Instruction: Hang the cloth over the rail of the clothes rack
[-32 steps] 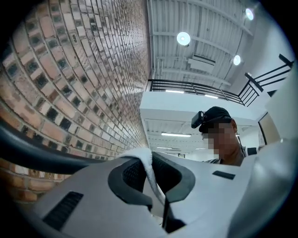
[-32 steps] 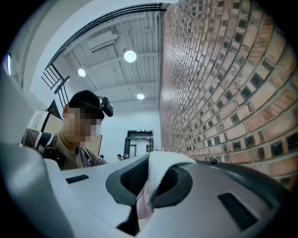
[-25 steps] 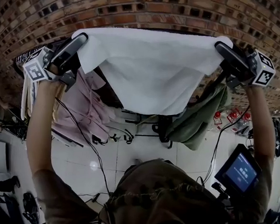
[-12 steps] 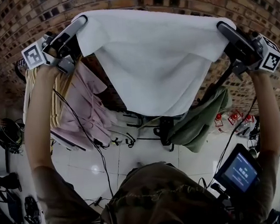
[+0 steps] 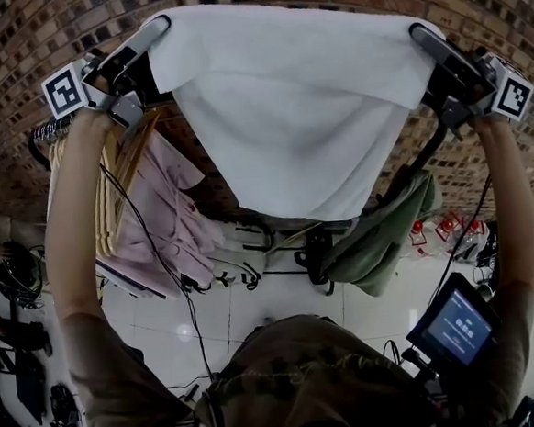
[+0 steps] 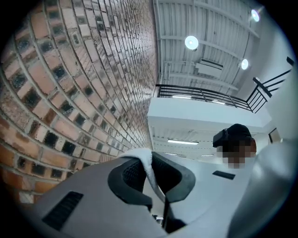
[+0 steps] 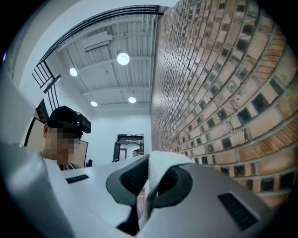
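A white cloth (image 5: 295, 104) hangs spread between my two raised grippers, in front of the brick wall. My left gripper (image 5: 156, 28) is shut on its top left corner, and the pinched cloth edge (image 6: 148, 165) shows between the dark pads. My right gripper (image 5: 416, 30) is shut on the top right corner, where the cloth (image 7: 160, 167) bunches over the pads. The clothes rack (image 5: 320, 245) stands below and behind the cloth, its rail mostly hidden; only a dark upright (image 5: 420, 164) shows at the right.
Pink garments (image 5: 171, 215) and pale wooden hangers (image 5: 117, 174) hang on the rack's left, an olive garment (image 5: 383, 231) on its right. A brick wall (image 5: 15, 53) stands close behind. A small screen (image 5: 458, 326) sits at lower right. Cables trail over the white tiled floor (image 5: 246, 302).
Both grippers have risen and moved toward the wall, lifting the spread cloth higher above the rack. The grip on both corners is unchanged.
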Motion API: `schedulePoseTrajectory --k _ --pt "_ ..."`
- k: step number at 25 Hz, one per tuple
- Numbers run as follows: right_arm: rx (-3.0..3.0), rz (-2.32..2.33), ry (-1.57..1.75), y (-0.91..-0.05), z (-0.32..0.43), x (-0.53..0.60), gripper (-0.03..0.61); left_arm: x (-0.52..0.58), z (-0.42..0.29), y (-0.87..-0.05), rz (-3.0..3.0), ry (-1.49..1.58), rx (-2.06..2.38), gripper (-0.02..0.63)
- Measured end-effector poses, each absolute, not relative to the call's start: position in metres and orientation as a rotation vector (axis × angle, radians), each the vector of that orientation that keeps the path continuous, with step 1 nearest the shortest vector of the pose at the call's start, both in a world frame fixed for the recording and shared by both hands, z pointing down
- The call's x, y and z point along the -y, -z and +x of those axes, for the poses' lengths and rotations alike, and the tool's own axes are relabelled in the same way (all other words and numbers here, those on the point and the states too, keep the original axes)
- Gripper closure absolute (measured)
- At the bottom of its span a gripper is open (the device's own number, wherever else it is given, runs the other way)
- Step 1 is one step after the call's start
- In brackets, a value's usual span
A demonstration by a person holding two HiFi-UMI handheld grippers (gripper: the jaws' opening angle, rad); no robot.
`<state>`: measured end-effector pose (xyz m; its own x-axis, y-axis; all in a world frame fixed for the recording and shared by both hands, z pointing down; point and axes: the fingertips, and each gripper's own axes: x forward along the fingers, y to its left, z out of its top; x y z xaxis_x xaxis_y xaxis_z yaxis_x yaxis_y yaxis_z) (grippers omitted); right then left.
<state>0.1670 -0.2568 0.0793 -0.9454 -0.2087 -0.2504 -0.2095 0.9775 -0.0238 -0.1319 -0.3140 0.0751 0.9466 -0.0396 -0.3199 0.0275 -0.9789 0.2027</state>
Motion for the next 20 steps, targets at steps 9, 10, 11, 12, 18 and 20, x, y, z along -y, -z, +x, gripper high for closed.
schedulePoseTrajectory --k 9,10,11,12,18,20 --pt "-2.895 -0.323 -0.012 -0.075 0.170 0.265 0.563 0.324 -0.119 -0.069 2.942 0.414 0.067 0.597" --pt "-2.897 -0.321 -0.010 -0.075 0.170 0.266 0.563 0.326 -0.118 -0.069 2.936 0.412 0.066 0.597" --pt "-2.900 -0.320 -0.009 -0.076 0.170 0.268 0.563 0.328 -0.119 -0.069 2.930 0.414 0.064 0.597" --pt "-2.904 -0.321 -0.009 -0.077 0.170 0.270 0.563 0.331 -0.119 -0.069 2.925 0.415 0.065 0.597" --pt "-2.894 -0.364 0.012 -0.080 0.178 0.290 0.563 0.349 -0.117 -0.062 2.916 0.422 0.092 0.597" --pt "-2.887 -0.388 0.016 -0.080 0.179 0.298 0.563 0.353 -0.115 -0.060 2.898 0.433 0.061 0.597"
